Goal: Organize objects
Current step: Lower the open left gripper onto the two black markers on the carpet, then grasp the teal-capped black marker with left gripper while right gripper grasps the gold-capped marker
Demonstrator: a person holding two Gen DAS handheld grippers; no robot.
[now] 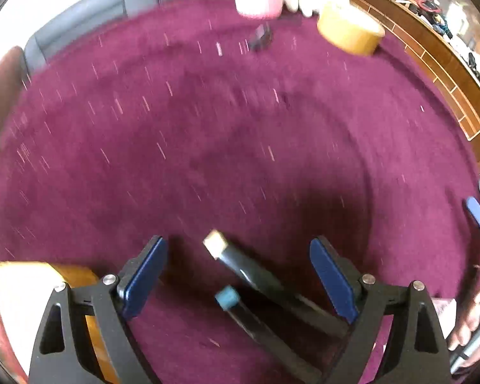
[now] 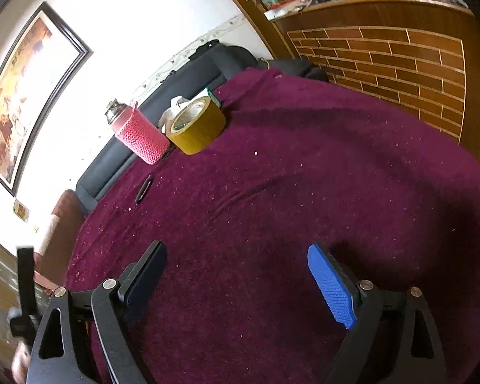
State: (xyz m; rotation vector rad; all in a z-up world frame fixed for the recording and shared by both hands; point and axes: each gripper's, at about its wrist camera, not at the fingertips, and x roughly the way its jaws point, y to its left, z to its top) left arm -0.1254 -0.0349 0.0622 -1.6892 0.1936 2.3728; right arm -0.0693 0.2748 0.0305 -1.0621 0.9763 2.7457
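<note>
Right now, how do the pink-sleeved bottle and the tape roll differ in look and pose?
The pink-sleeved bottle is taller, wears a knitted cover and has a capped top; the tape roll is squat, smooth, yellowish-brown, with an open centre. Both stand on the maroon cloth, close together at its far edge.

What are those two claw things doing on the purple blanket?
A person holds both. The left gripper is open, with two dark pens lying between its fingers, not squeezed. The right gripper is open and holds nothing. Far off sit a pink bottle, a tape roll and a small dark clip.
</note>
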